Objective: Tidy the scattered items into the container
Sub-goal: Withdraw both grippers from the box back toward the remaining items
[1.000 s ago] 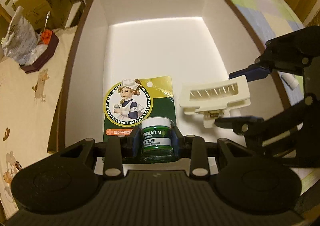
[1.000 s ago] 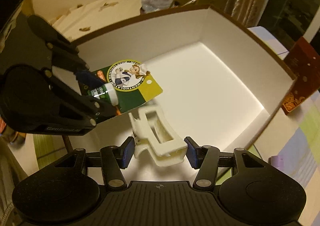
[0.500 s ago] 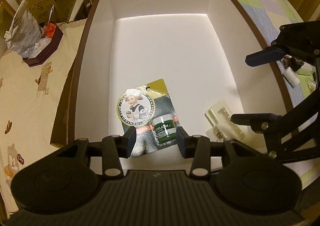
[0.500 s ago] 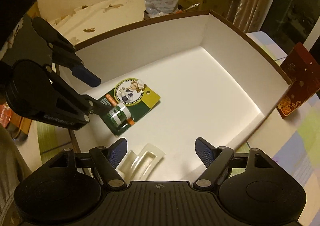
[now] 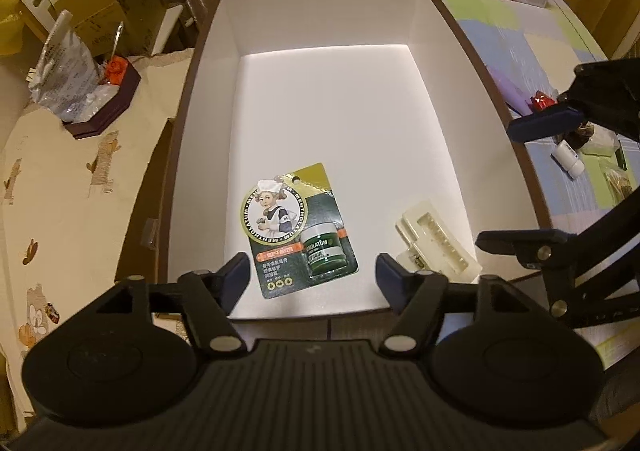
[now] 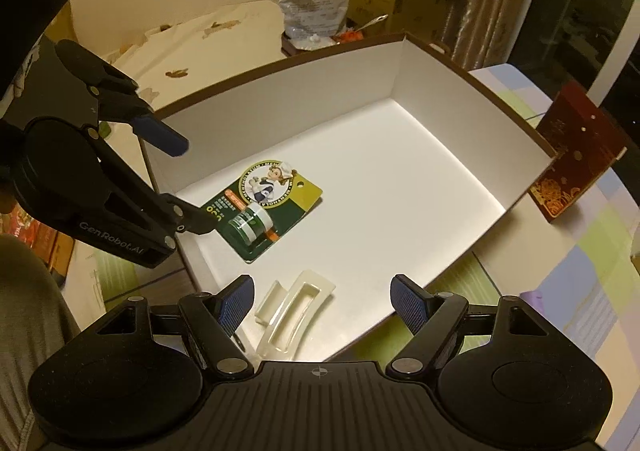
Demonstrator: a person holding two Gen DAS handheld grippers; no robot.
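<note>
A large box (image 5: 448, 51) with white inside and a brown rim lies open before me. On its floor near the front lies a green Mentholatum salve card (image 5: 298, 229) (image 6: 264, 207) with a small jar. To its right rests a cream hair claw clip (image 5: 438, 243) (image 6: 290, 317). My left gripper (image 5: 312, 275) hangs open above the box's near edge, nothing between its fingers. My right gripper (image 6: 322, 303) is open too, just above the clip, and appears at the right of the left wrist view (image 5: 536, 179).
Right of the box, on a pastel chequered cloth, lie a small white tube (image 5: 570, 159) and a red-wrapped item (image 5: 540, 101). A dark red box (image 6: 576, 167) stands beyond. A plastic bag in a dark tray (image 5: 72, 75) sits to the left.
Both grippers opened and drew back upward. The salve card dropped from the left gripper and the hair clip from the right; both now lie on the box floor.
</note>
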